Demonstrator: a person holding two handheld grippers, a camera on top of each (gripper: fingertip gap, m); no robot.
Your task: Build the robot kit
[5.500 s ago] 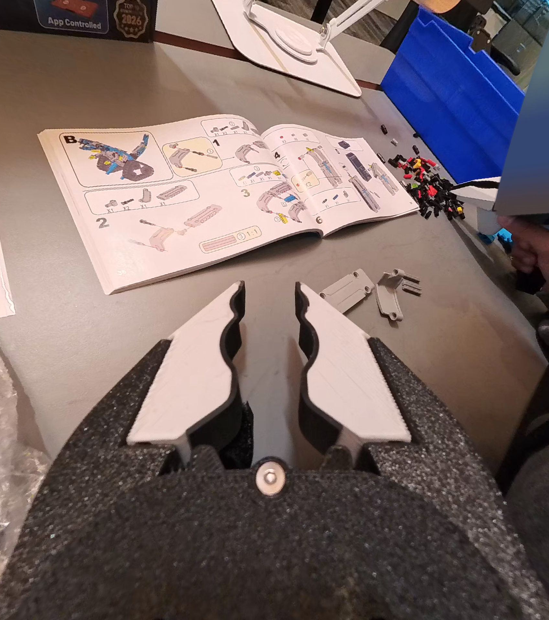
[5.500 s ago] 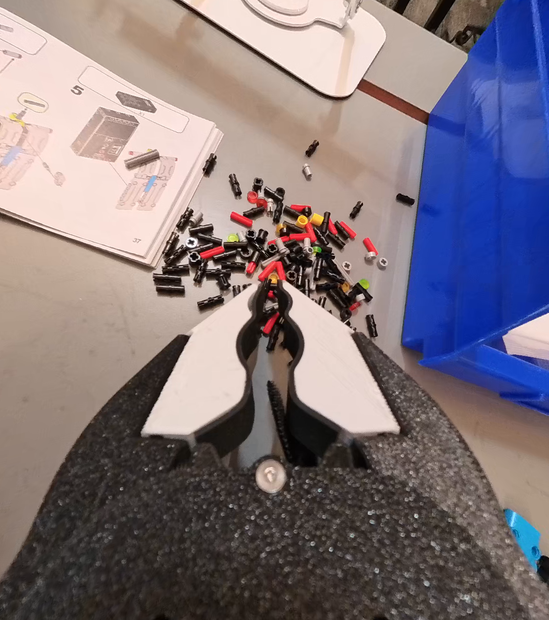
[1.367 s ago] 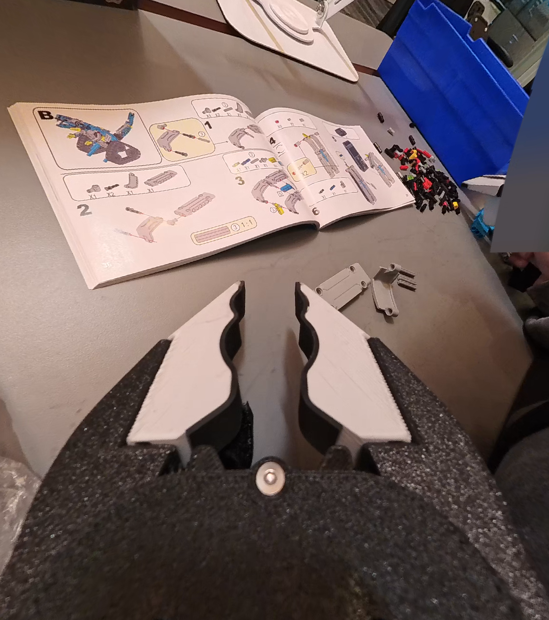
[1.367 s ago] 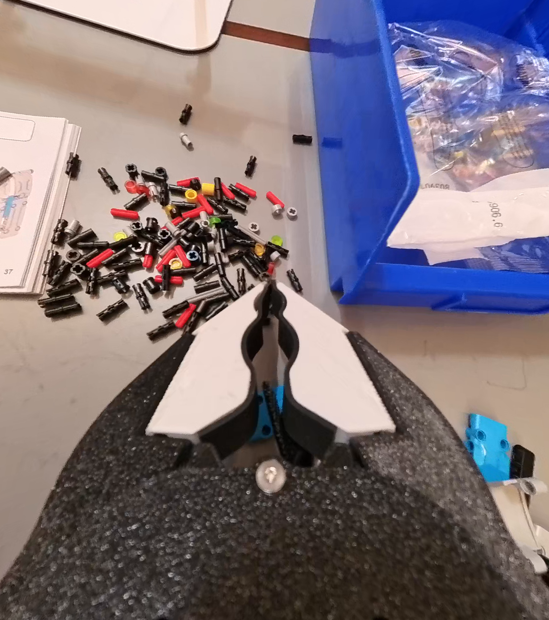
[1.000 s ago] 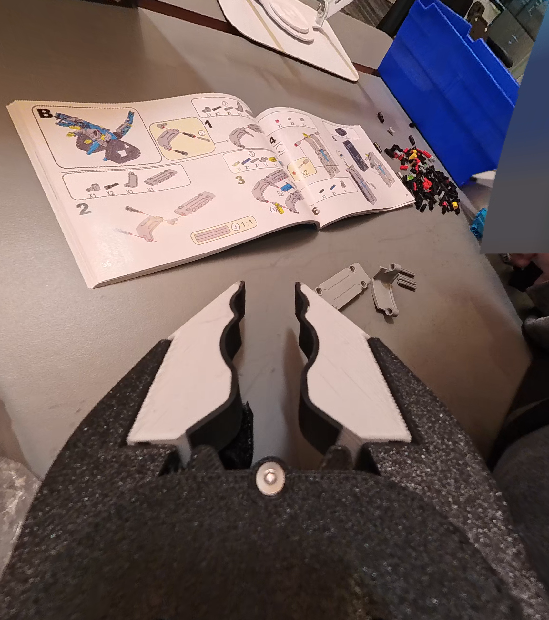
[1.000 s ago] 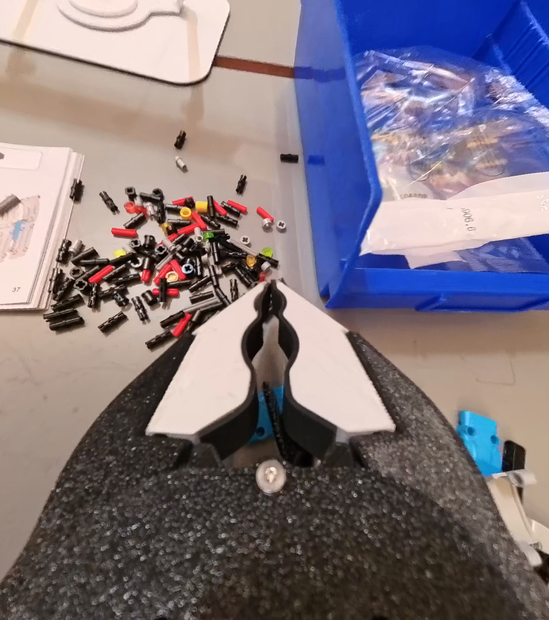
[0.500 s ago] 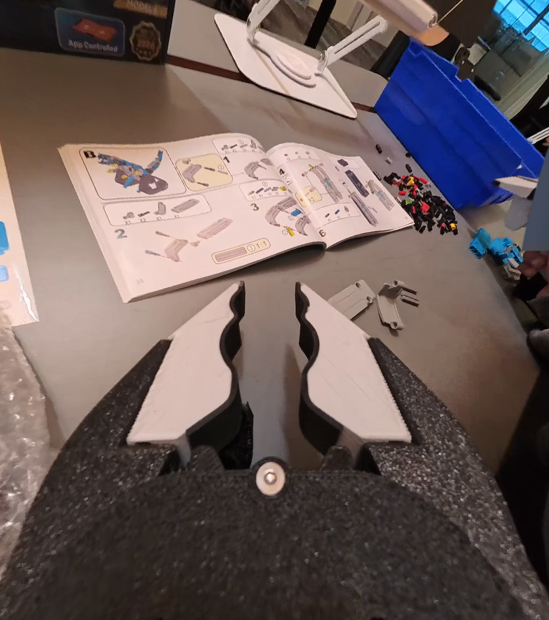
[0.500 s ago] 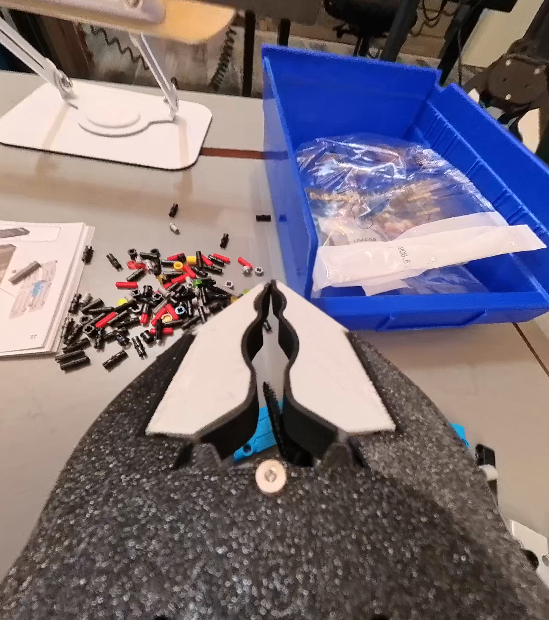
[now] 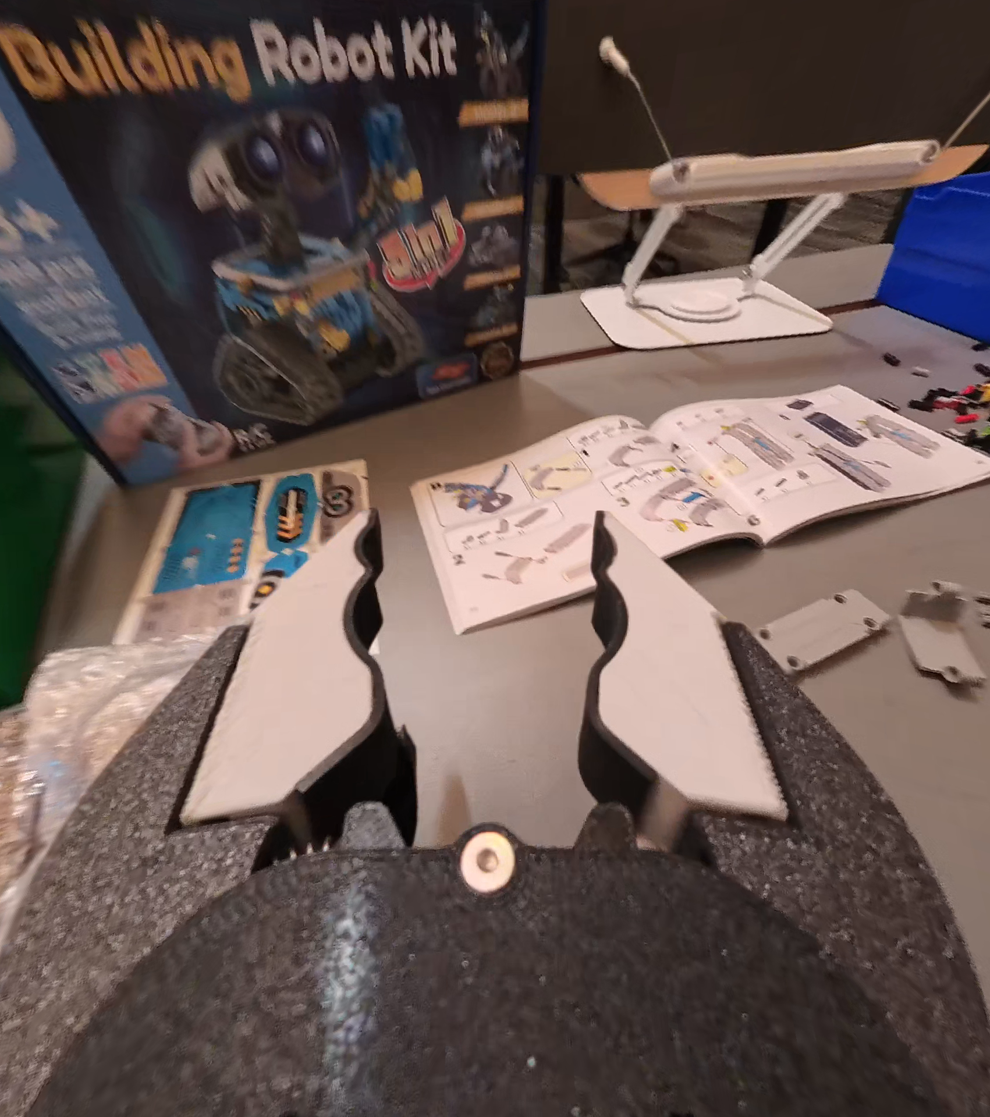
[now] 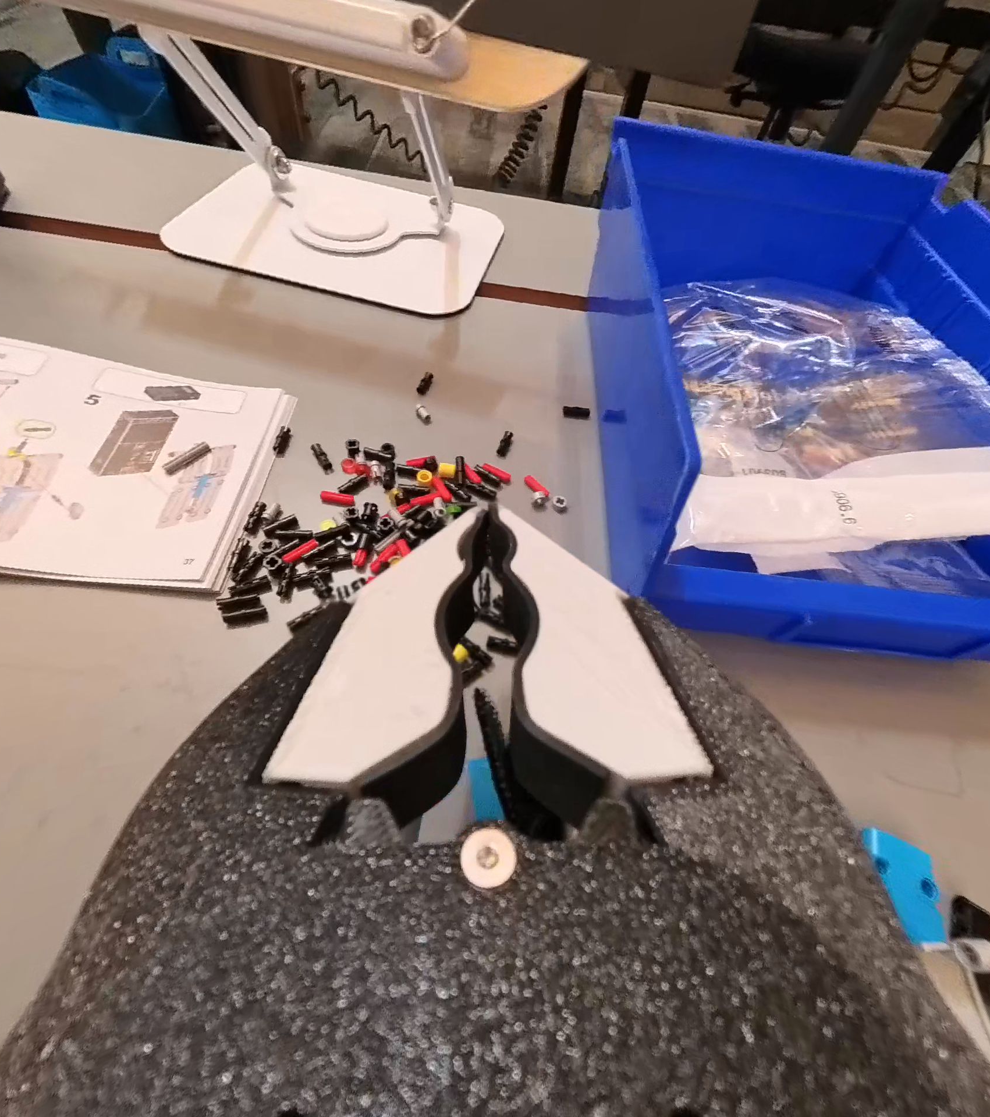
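We see left tongs (image 9: 486, 532) gaping empty above the table (image 9: 843, 755); right tongs (image 10: 487, 514) pinched closed, nothing visibly held, risk scattering loose pins (image 10: 383, 532).

One open booklet (image 9: 704, 483); one sticker sheet (image 9: 250, 538); two grey plates (image 9: 822, 628); one blue bin (image 10: 782, 387).

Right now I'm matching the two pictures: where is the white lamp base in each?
Left wrist view: white lamp base upper right, behind the open booklet.
Right wrist view: upper centre-left, beyond the small pegs.
Shared landmark: the blue bin.
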